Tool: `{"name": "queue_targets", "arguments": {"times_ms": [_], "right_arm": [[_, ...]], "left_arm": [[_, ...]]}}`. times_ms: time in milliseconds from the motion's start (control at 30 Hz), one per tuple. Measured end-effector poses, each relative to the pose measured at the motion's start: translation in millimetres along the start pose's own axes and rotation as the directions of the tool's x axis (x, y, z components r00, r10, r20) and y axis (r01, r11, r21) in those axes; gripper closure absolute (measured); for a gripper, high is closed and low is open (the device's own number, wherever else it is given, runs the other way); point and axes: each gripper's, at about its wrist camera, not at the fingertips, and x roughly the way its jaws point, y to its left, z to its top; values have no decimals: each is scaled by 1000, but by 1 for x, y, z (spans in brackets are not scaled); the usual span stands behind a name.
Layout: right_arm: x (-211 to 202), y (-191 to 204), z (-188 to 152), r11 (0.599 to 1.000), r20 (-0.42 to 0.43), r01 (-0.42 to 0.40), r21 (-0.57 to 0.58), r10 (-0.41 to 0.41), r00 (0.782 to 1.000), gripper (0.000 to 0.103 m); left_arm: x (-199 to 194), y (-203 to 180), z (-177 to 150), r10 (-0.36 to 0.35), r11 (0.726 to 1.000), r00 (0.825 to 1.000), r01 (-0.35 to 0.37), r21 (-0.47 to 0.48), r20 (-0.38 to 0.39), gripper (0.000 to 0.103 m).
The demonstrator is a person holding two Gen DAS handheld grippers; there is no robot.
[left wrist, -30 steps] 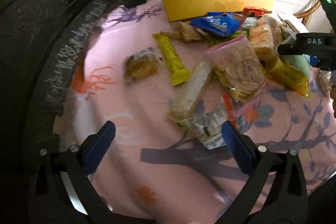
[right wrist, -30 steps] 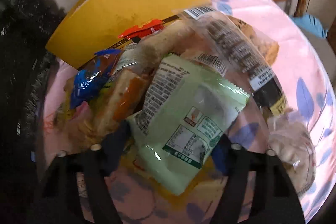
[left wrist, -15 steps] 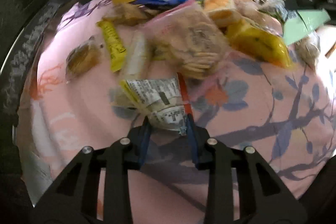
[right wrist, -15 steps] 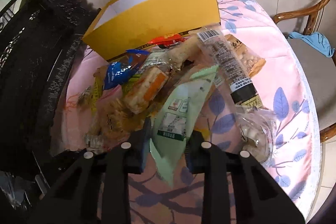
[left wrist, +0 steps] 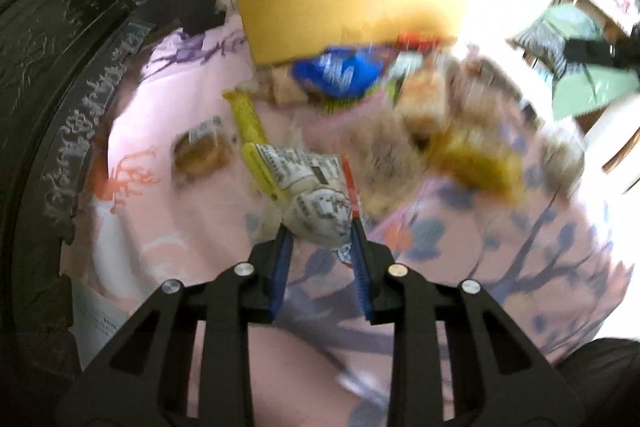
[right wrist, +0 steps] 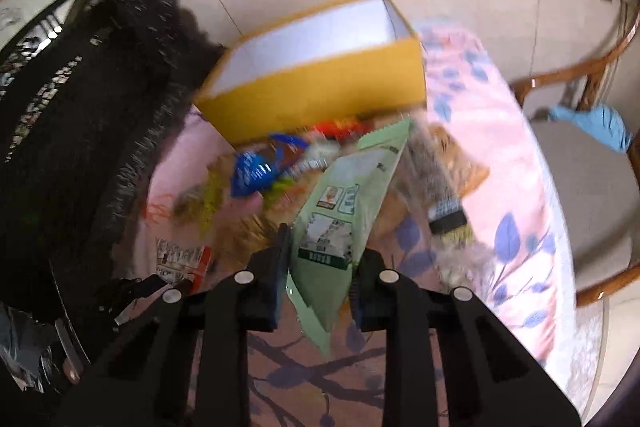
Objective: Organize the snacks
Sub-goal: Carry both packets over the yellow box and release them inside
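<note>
My left gripper (left wrist: 322, 239): matt black plastic w/ ribbed blue pads, shiny metal screws. It pinches a crinkly glossy printed wrapper (left wrist: 316, 203), film-like. Right gripper (right wrist: 320, 267), jaws closing on a pale green pouch (right wrist: 344, 219): smooth, semi-matt film. Worktop cloth (right wrist: 508, 187), right of frame: soft matt pink floral fabric. Yellow box (right wrist: 320, 91), upper centre: matt card, white inside. Chair frame (right wrist: 560, 79), far right: glossy varnished wood.

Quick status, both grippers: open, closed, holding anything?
Left gripper: closed on the white printed snack packet.
Right gripper: jaws closing, gripping the pale green snack pouch.
</note>
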Motion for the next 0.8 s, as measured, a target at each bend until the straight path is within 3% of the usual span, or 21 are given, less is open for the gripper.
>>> {"name": "queue_targets", "arguments": {"times_ms": [200, 300, 400, 500, 633, 800], "right_arm": [[-35, 14, 30, 996, 107, -41, -74, 49, 993, 77], [-38, 17, 56, 994, 163, -46, -98, 62, 985, 78], [-24, 14, 87, 994, 188, -59, -95, 77, 979, 77], [-5, 10, 124, 992, 203, -74, -103, 94, 975, 78], [26, 6, 180, 986, 189, -102, -129, 125, 974, 78], [71, -3, 232, 983, 159, -60, -171, 87, 983, 78]], "left_arm": [[-31, -1, 52, -37, 998, 996, 42, -55, 79, 75], [-42, -2, 93, 13, 1000, 985, -8, -30, 175, 75], [-43, 2, 134, 9, 999, 970, 3, -50, 242, 75], [-29, 5, 181, 73, 997, 956, -66, -35, 284, 75], [20, 18, 249, 125, 990, 963, -108, -86, 239, 75], [67, 32, 286, 160, 984, 971, -143, -106, 178, 75]]}}
